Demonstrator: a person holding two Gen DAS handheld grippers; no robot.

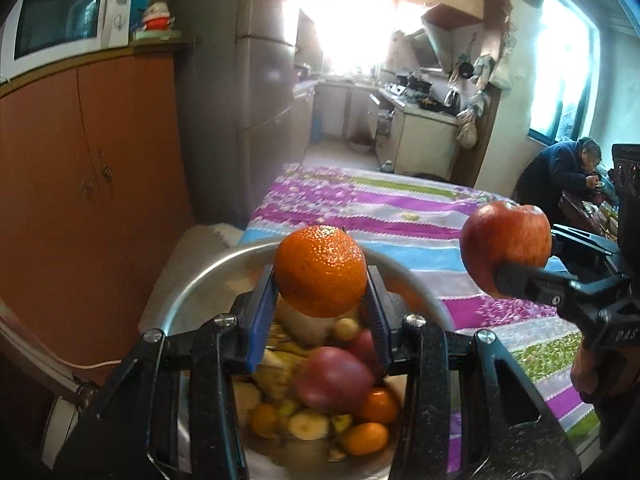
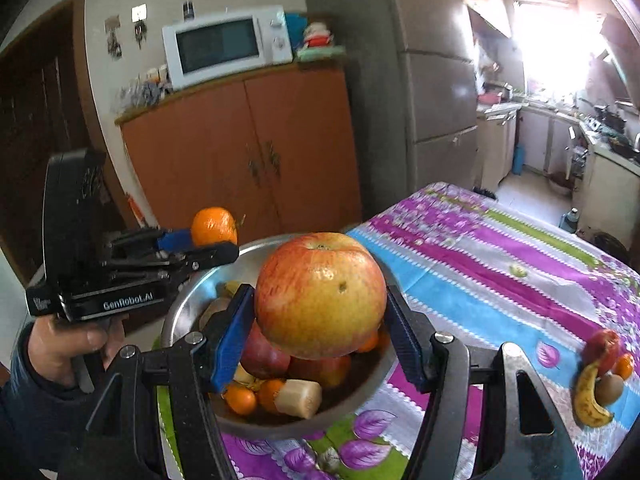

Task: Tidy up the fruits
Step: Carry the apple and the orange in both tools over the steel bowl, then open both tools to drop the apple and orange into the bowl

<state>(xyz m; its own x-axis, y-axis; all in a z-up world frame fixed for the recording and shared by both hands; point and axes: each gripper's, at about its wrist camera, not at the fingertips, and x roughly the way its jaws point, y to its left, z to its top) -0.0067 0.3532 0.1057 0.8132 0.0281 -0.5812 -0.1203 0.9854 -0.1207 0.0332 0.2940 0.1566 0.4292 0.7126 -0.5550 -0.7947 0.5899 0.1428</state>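
Holding fruit in both tools at once, the person has each piece lifted clear above the metal bowl (image 2: 188, 304); the left gripper (image 1: 320, 280) is clamped on a mandarin (image 1: 320, 270), its blue pads pressing the fruit at nine and three o'clock, and the right gripper (image 2: 320, 312) is clamped the same way on a red-yellow apple (image 2: 320, 294). Seen from the left wrist, the apple hangs at about three o'clock from the mandarin, well apart from it; seen from the right wrist, the mandarin sits at ten o'clock from the apple. The bowl below is crowded with more oranges, a red apple and pale cut pieces; it rests on the striped tablecloth (image 2: 480, 272). A small group already lies on the cloth at four o'clock in the right view: a banana (image 2: 588, 396), a kiwi (image 2: 609, 389), something red and a small orange.

Risks, as I judge them: both fruits are round and held only at two narrow contacts, so a tilt or slackened squeeze could let one roll out; a drop would land in the bowl and bruise or scatter fruit; on the cloth, either could roll toward the table edge.
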